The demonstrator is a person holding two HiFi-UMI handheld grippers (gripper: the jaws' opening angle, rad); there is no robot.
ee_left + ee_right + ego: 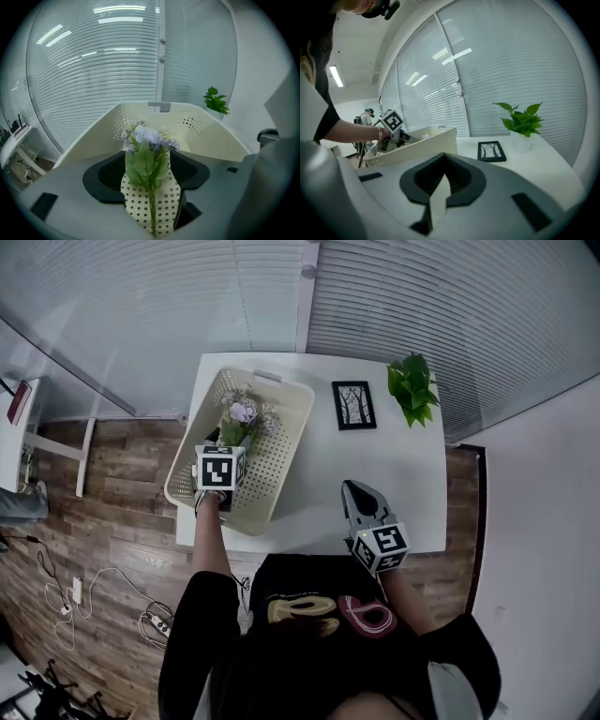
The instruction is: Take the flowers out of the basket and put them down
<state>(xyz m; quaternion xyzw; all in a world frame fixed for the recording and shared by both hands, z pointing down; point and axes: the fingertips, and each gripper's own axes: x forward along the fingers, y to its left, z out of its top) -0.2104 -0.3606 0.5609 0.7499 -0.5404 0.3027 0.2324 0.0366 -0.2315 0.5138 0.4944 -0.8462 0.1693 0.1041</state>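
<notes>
A small bunch of lilac flowers (242, 416) with green leaves lies in the cream perforated basket (286, 442) at the left end of the white table (375, 465). My left gripper (232, 439) reaches into the basket. In the left gripper view its jaws stand wide apart, one on each side of the flowers (145, 140), with the stem running down the gap and the pads clear of it. The basket's floor (161, 211) shows between the jaws of the left gripper (149, 173). My right gripper (356, 491) rests near the table's front edge, shut, with nothing in it.
A black picture frame (353, 405) lies flat at the back of the table, and a potted green plant (412, 388) stands to its right. Window blinds run behind the table. Cables and a power strip (75, 601) lie on the wooden floor at the left.
</notes>
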